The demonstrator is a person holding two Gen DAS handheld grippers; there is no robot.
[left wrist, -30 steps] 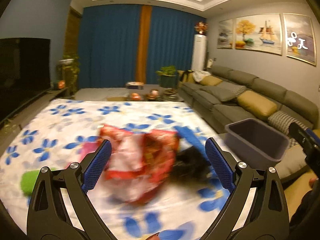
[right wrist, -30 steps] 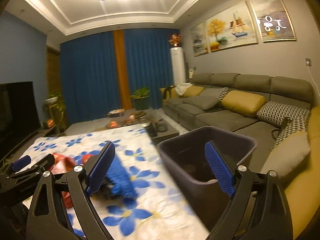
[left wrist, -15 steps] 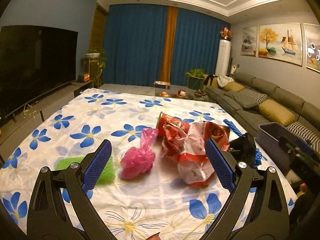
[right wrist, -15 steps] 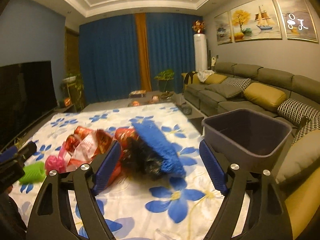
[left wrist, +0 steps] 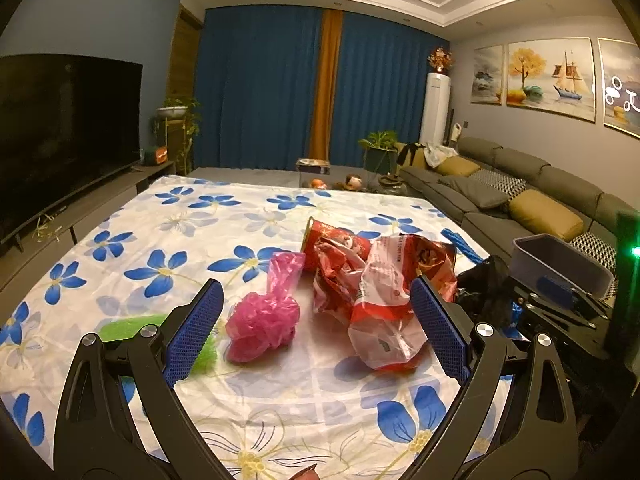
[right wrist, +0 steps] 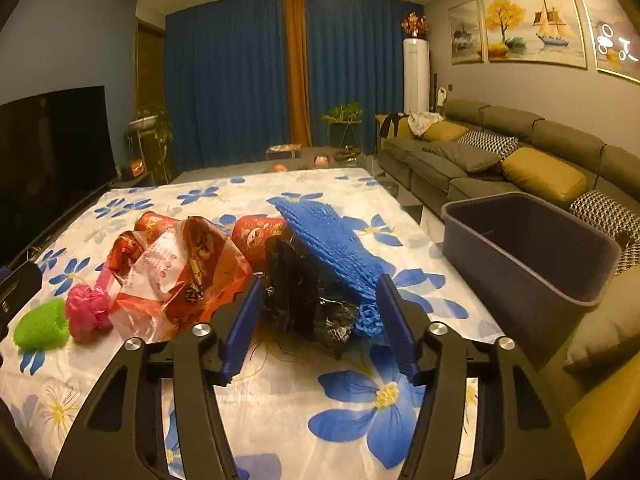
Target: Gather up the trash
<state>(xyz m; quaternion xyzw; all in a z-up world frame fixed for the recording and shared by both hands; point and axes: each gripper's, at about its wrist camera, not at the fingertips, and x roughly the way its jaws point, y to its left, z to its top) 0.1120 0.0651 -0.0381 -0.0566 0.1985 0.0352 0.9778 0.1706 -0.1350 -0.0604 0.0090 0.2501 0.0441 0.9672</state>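
Note:
Trash lies on a flowered tablecloth (left wrist: 160,240): a pink plastic bag (left wrist: 266,316), a red and clear snack bag (left wrist: 384,300), a red can (left wrist: 328,240), a green wad (left wrist: 120,330), a black bag (right wrist: 300,296) and blue foam netting (right wrist: 332,248). My left gripper (left wrist: 316,332) is open, its jaws standing on either side of the pink bag and the snack bag, a little short of them. My right gripper (right wrist: 320,320) is open, narrower than before, with the black bag and the netting's end between its fingers. A dark bin (right wrist: 528,248) stands at the table's right edge.
A grey sofa (right wrist: 500,160) with yellow cushions runs along the right wall beyond the bin. A TV (left wrist: 60,128) on a low stand is on the left. A coffee table (left wrist: 340,176) with small items stands beyond the table's far edge.
Both grippers swung left from the bin side toward the trash pile. The right gripper moved up around the black bag and netting, and its jaws narrowed. The left stayed wide open.

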